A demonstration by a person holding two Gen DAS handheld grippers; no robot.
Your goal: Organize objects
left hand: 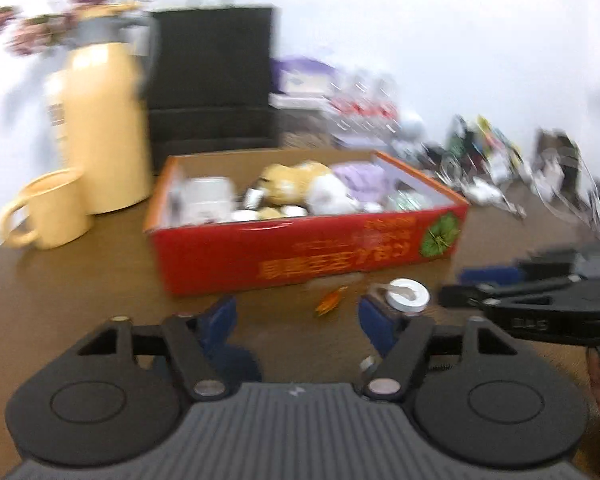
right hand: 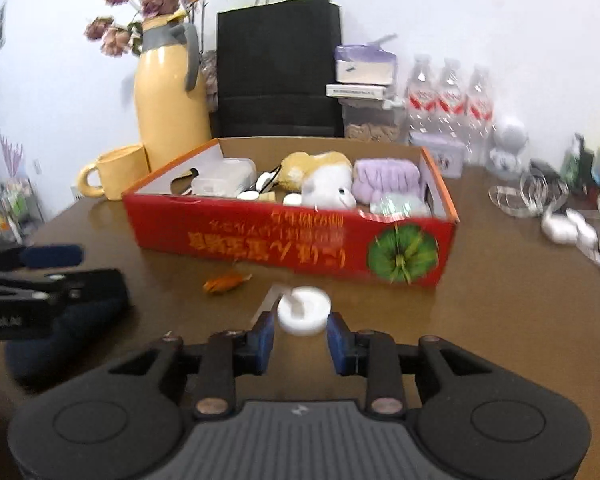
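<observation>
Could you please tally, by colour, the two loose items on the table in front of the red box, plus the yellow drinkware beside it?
White: 1, the tape roll
Orange: 1, the wrapped candy
Yellow: 2, the mug and the thermos jug
Total: 4

The worktop (right hand: 500,320) is showing dark wood with a soft sheen; the box (right hand: 292,240) is looking like glossy red printed cardboard, plain brown inside; the jug (right hand: 168,120) and mug (right hand: 120,172) are gleaming smooth yellow; the bag (right hand: 278,68) is looking like matt black paper; the bottles (right hand: 448,100) are shining as clear plastic.
</observation>
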